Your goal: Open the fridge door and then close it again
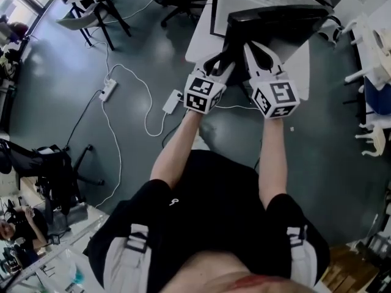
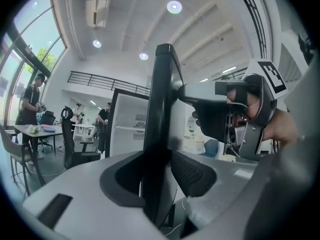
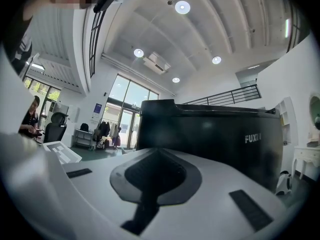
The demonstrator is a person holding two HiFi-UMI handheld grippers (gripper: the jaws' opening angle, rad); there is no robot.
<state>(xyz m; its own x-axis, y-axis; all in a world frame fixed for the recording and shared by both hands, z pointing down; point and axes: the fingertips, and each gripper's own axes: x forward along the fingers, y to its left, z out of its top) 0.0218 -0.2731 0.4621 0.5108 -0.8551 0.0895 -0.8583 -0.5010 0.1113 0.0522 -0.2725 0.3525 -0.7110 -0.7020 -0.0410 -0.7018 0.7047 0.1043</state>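
**Left side:** On the grey floor to the left lie a white power strip [image 1: 108, 89] and its trailing cables. They are well apart from the work and clear of the person's feet.

**Left claw** [image 1: 225, 57]: It is reached forward and level. In the left gripper view its jaws stand fairly wide and are closed on the free edge of the black fridge door [image 2: 162, 109]. The pads appear to bear on both faces of the door. The door's long axis runs upright between them.

**Task object:** The fridge door lies straight ahead of both claws, at the far end of the reach. It is seen edge-on by the left claw and face-on by the right.

**Right claw** [image 1: 256, 50]: Its jaws are fully together and hold nothing. It sits just to the right of the left claw and points at the door's broad black face, which bears pale lettering.

**Judgement:** The left claw is the working one. The coming swing depends on its hold on the door's edge, and the arc runs sideways across the person.

**Obstructions:** A black-framed white panel [image 2: 129, 129] stands behind the door, and I cannot tell whether it is the fridge body. White furniture [image 1: 374, 38] at the far right stays clear of the door
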